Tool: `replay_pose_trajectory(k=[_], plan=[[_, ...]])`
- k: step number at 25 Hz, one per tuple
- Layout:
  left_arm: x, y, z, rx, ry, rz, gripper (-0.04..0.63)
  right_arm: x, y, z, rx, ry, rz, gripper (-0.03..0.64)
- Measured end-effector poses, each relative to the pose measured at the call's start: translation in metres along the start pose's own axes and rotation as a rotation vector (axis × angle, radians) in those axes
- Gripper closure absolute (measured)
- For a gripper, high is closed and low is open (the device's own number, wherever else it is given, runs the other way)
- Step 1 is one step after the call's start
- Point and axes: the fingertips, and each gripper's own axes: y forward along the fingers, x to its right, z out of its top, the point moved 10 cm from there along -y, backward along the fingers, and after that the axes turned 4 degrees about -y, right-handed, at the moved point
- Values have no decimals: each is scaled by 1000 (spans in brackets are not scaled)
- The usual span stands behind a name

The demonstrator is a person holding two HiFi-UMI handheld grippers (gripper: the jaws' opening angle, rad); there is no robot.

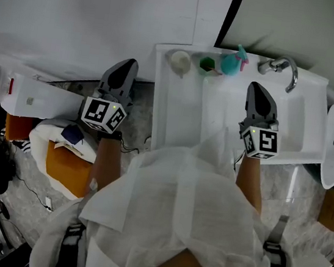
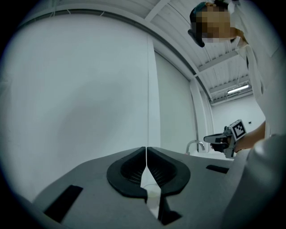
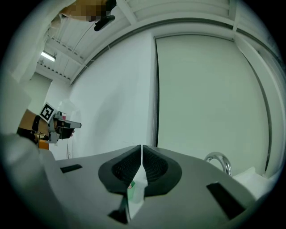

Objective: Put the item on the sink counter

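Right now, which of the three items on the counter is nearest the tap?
The teal item, rightmost in the row; the green item and white cup sit further left.

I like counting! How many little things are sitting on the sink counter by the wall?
3. A whitish cup sits at the left, a small green thing in the middle, and a teal thing next to the tap. Others may be hidden.
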Motion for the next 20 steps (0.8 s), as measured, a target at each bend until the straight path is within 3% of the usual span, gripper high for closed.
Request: replay_pose_trajectory(k=[20], plan=[[9,-9,9,-3,29,12,575,7,-2,5,-8,-18,-1,607]])
